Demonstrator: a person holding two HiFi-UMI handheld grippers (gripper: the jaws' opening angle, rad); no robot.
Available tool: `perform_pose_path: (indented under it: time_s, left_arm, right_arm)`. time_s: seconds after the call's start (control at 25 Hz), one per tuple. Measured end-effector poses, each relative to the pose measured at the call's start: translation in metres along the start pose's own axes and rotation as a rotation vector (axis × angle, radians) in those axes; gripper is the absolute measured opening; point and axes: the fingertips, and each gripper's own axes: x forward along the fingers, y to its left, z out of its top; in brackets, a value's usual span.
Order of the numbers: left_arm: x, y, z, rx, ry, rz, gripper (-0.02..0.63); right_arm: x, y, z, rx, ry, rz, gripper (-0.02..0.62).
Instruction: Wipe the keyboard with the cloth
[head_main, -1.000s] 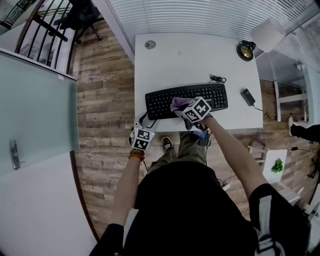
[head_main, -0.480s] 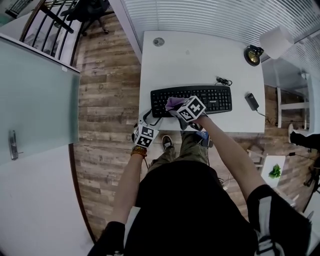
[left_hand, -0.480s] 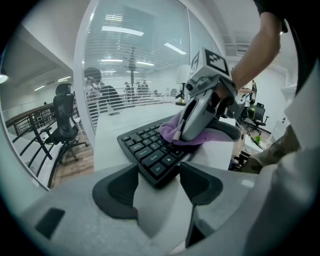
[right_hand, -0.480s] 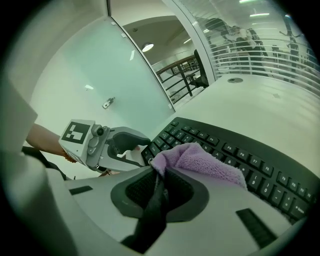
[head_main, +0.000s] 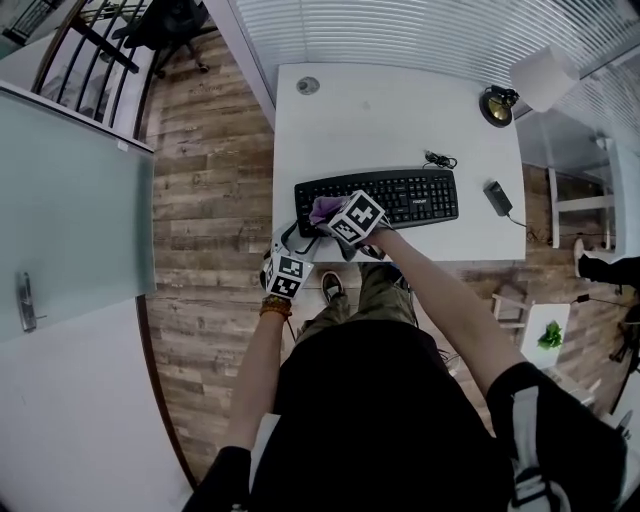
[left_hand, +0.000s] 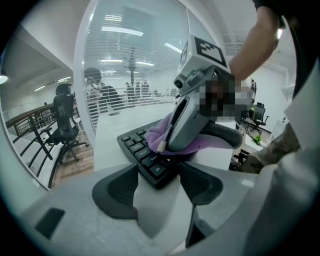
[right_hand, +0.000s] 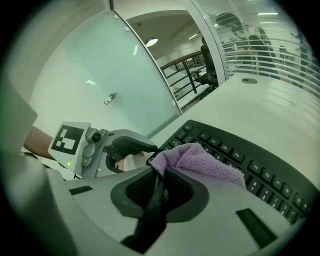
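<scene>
The white desk (head_main: 390, 110) takes up most of what lies below me, and the black keyboard (head_main: 415, 196) sits across its near half, close to the front edge where I can reach it without stretching. I've brought both tools to the keyboard's left end. My left claw (left_hand: 157, 182) is low at the front-left corner with its jaws spread wide, and the corner of the keyboard stands in the gap between them. I judge it is there to brace the board so it doesn't slide under the wiping. From this angle I can't be sure the pads actually touch the plastic, and they may only be framing it. My right claw (right_hand: 161, 172) is clenched tight on the purple cloth (right_hand: 200, 162). It pinches one bunched edge, so the loose, fluffy bulk hangs ahead of the jaws and drapes onto the left-hand keys (right_hand: 260, 175). Gripped that way, the soft part meets the key tops rather than the hard jaw tips, and I can drag it along the rows. The cloth covers only this left end. The middle and right of the board lie bare, so I reckon much of the wiping may be left to do over there.
</scene>
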Motion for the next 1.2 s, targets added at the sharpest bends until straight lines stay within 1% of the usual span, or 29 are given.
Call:
perform_pose_path:
  time_s: [0.08,0.16,0.24,0.32,0.4,0.44,0.48,0.56,0.6,0.68,0.76,0.84,0.96,1.04,1.12,1.2]
  left_arm:
    - [-0.001,0.0,-0.001,-0.004,0.002,0.002,0.262]
    - [0.0,0.001,-0.001,-0.003,0.003,-0.001,0.262]
    - [0.0,0.002,-0.001,-0.011,0.009,-0.007,0.262]
    - [0.0,0.002,0.005,-0.05,0.007,-0.039,0.261]
    - [-0.003,0.0,0.014,-0.119,0.0,-0.109,0.266]
    - [-0.008,-0.002,0.019,-0.141,-0.006,-0.139,0.268]
    - [-0.015,-0.003,0.024,-0.146,-0.02,-0.157,0.267]
    - [-0.032,0.0,0.046,-0.134,-0.081,-0.166,0.267]
    - [-0.042,0.002,0.063,-0.132,-0.129,-0.166,0.266]
    - [-0.063,0.004,0.109,-0.137,-0.258,-0.162,0.25]
    - [-0.086,0.003,0.156,-0.129,-0.394,-0.139,0.21]
    - [-0.111,0.0,0.195,-0.099,-0.5,-0.097,0.168]
    - [-0.142,-0.013,0.237,-0.044,-0.606,-0.036,0.087]
    - [-0.157,-0.023,0.256,-0.021,-0.663,-0.004,0.064]
    - [-0.168,-0.03,0.265,-0.025,-0.711,0.01,0.056]
    - [-0.172,-0.036,0.266,-0.034,-0.73,0.015,0.054]
  right_arm:
    - [0.006,0.004,0.005,-0.002,0.008,-0.016,0.046]
    - [0.01,0.005,0.01,0.027,0.001,-0.03,0.046]
    - [0.016,0.008,0.017,0.097,-0.032,-0.022,0.048]
    - [0.015,0.01,0.025,0.169,-0.091,0.026,0.051]
    - [-0.006,0.013,0.035,0.241,-0.192,0.106,0.052]
    - [-0.023,0.016,0.042,0.27,-0.266,0.137,0.052]
    - [-0.045,0.018,0.05,0.278,-0.352,0.152,0.054]
    - [-0.098,0.022,0.07,0.228,-0.545,0.136,0.057]
    - [-0.128,0.025,0.079,0.186,-0.646,0.11,0.057]
    - [-0.186,0.033,0.088,0.099,-0.818,0.042,0.058]
    - [-0.235,0.045,0.087,0.018,-0.932,-0.04,0.061]
    - [-0.27,0.057,0.08,-0.048,-1.004,-0.151,0.061]
    - [-0.302,0.065,0.06,-0.087,-1.055,-0.361,0.057]
    - [-0.309,0.07,0.046,-0.095,-1.052,-0.467,0.049]
    - [-0.306,0.077,0.037,-0.103,-1.039,-0.527,0.048]
    - [-0.302,0.082,0.032,-0.099,-1.031,-0.555,0.048]
